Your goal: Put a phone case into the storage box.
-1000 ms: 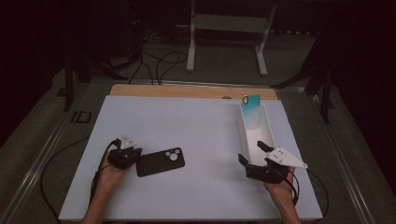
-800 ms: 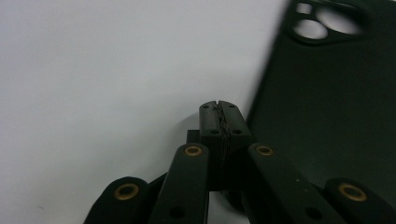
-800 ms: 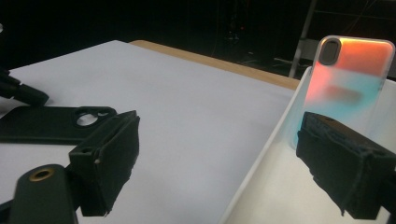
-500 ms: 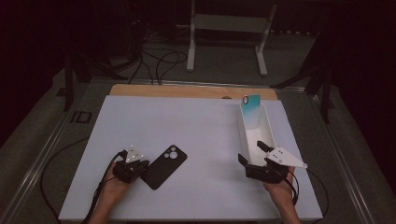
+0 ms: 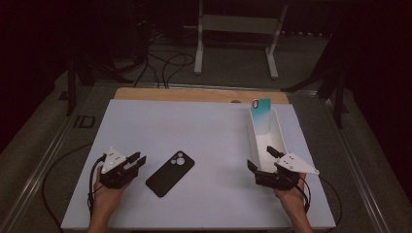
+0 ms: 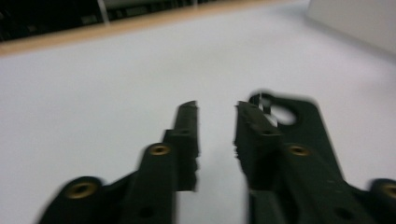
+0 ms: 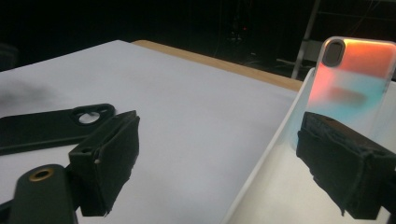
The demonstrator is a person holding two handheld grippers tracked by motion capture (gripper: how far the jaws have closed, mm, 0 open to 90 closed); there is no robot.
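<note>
left tool [image 5: 137, 159] just opened, empty, beside flat matte black phone case [image 5: 170, 173].

Two phone cases (one black [image 5: 170, 173], one translucent [image 5: 261, 114]), one white tray [image 5: 279, 138].

We see a table [image 5: 145, 94] with a wooden top showing along its far edge, and a white sheet [image 5: 194, 131] covering nearly all the rest. On the sheet a black phone case [image 5: 170, 173] lies flat, slanted, camera cutout away from us. To its right a long white tray [image 5: 257, 145] rests on the sheet, running front to back.
</note>
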